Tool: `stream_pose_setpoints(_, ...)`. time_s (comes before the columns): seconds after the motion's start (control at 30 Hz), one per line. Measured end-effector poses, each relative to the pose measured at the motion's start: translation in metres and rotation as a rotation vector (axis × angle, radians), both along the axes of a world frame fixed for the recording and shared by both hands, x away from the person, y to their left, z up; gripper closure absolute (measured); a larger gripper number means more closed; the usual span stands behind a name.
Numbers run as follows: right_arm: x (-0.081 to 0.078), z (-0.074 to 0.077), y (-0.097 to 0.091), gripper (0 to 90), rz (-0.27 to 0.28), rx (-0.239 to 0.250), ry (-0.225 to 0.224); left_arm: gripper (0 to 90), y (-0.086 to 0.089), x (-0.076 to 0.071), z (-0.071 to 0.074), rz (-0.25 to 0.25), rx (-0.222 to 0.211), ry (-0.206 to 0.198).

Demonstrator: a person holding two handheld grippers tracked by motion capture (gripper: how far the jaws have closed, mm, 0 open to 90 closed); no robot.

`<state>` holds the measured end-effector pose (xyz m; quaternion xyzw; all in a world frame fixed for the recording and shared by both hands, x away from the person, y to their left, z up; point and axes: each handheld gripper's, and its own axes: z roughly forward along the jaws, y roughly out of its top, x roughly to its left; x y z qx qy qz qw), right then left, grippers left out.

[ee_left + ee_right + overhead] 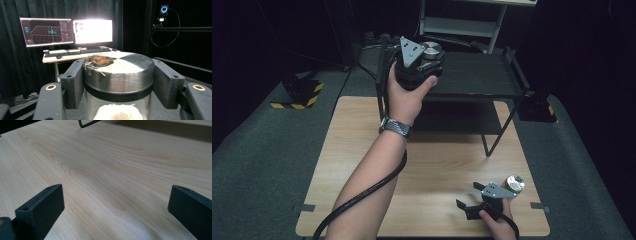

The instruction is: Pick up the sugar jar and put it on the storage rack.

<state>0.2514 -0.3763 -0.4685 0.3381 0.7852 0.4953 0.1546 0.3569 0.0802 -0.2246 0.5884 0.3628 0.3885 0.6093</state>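
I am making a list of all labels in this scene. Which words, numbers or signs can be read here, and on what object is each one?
None can be read.
Left monitor: small interface text beside a grid, too small and blurred to read.
Right monitor: glare washes it out, nothing legible.
Jar lid held by the left gripper: a torn brownish sticker remnant, no letters visible.
Wooden table: no markings.

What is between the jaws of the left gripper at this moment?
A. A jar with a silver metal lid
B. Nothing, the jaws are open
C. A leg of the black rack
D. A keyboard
A: in the left gripper view the left gripper has both jaws pressed on the sides of the jar, at its silver metal lid.
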Motion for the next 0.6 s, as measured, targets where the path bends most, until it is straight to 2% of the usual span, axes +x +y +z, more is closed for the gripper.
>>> stream_pose_setpoints(0.13,0.0,0.0002,0.0004,0.7,0.002,-0.003,-0.001,32.3,-0.0017,-0.0013,0.0008,0.01,0.0,0.003)
stream_pose_setpoints(0.27,-0.0002,0.0,0.0001,0.7,0.001,-0.001,-0.001,15.6,-0.0019,-0.0009,0.0009,0.003,-0.016,0.013)
stream_pose_setpoints(0.3,-0.0002,0.0,0.0002,0.7,0.001,-0.001,-0.002,15.6,-0.0025,-0.0008,0.0022,0.006,-0.014,0.023)
stream_pose_setpoints(0.37,-0.0003,0.0,0.0003,0.7,0.003,-0.003,-0.004,4.8,-0.0033,-0.0007,0.0043,0.01,-0.02,0.045)
stream_pose_setpoints(0.5,-0.0001,0.0,0.0001,0.7,0.002,-0.001,-0.002,0.5,-0.002,-0.0025,0.0055,0.021,-0.026,0.042)
stream_pose_setpoints(0.6,-0.0001,0.0,0.0001,0.7,0.002,-0.001,-0.002,0.5,0.0005,-0.0036,0.0068,0.011,-0.026,0.042)
